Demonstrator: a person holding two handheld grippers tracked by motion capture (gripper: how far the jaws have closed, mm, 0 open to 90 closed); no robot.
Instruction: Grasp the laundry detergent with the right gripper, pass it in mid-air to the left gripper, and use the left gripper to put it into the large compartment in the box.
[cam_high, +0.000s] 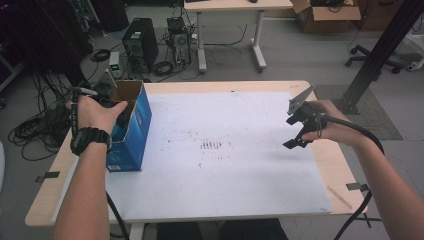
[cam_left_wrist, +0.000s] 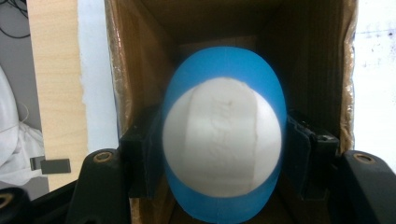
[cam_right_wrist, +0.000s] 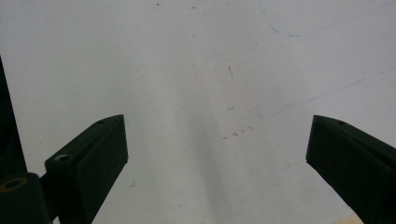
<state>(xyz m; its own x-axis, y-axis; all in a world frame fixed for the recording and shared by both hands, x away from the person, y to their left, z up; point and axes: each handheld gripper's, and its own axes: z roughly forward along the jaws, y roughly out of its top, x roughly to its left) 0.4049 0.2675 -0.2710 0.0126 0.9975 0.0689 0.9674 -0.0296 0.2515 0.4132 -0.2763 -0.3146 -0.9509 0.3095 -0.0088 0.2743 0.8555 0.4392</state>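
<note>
A tall blue carton (cam_high: 132, 132) with a brown cardboard inside (cam_left_wrist: 140, 56) stands open-topped at the left edge of the white mat (cam_high: 225, 170). My left gripper (cam_left_wrist: 223, 149) reaches down into it, shut on a blue ball with a round white patch (cam_left_wrist: 223, 140); the black pads (cam_left_wrist: 140, 154) press its two sides. In the high view a hand (cam_high: 97, 112) covers that gripper at the carton's mouth. My right gripper (cam_high: 296, 140) hovers over the mat's right side, open, with bare mat between its fingers (cam_right_wrist: 217, 154).
The wooden table's edge (cam_high: 332, 165) shows beyond the mat at right. On the floor behind are a computer tower (cam_high: 141, 42), tangled cables (cam_high: 30, 132), a second table (cam_high: 235, 5), a cardboard box (cam_high: 325, 15) and a black slanted post (cam_high: 380, 50).
</note>
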